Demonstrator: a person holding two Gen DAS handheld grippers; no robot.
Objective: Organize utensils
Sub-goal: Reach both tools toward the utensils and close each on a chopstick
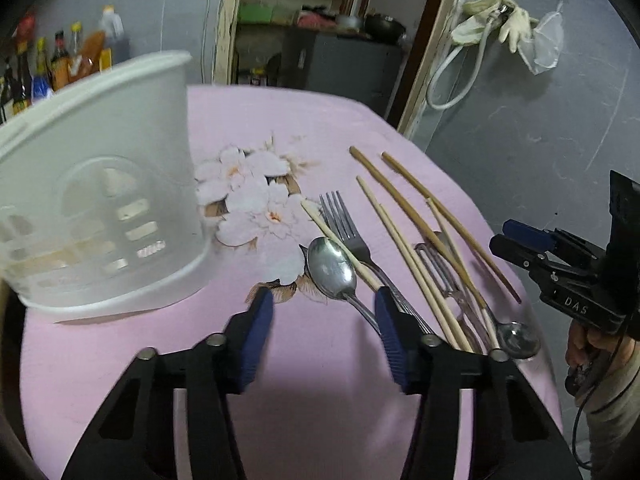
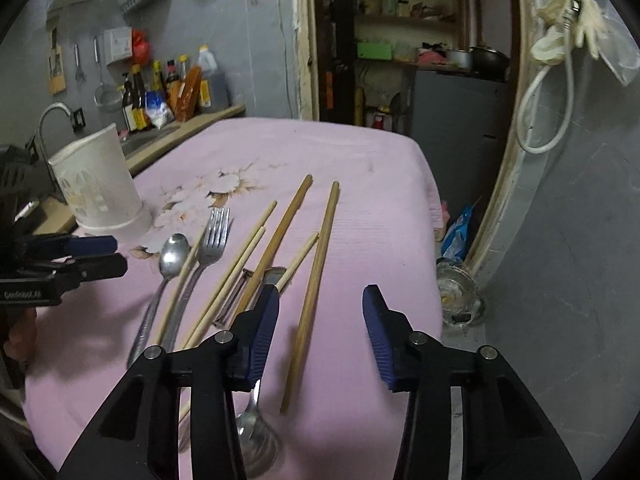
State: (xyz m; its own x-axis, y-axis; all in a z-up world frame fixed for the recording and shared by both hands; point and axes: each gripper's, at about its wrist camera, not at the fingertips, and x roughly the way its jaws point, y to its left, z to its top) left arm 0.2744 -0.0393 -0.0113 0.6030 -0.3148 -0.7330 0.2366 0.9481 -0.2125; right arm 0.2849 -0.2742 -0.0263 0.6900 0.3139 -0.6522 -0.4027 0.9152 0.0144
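A white slotted utensil holder stands upright at the table's left; it also shows in the right wrist view. Loose utensils lie on the pink cloth: a steel spoon, a fork, several chopsticks, a peeler and a second spoon. My left gripper is open and empty, low over the cloth just before the first spoon. My right gripper is open and empty above a dark chopstick, with the second spoon beneath its left finger.
The pink flowered tablecloth covers the table, whose right edge drops off near the wall. Sauce bottles stand on a counter behind the holder. A glass jar sits on the floor right of the table.
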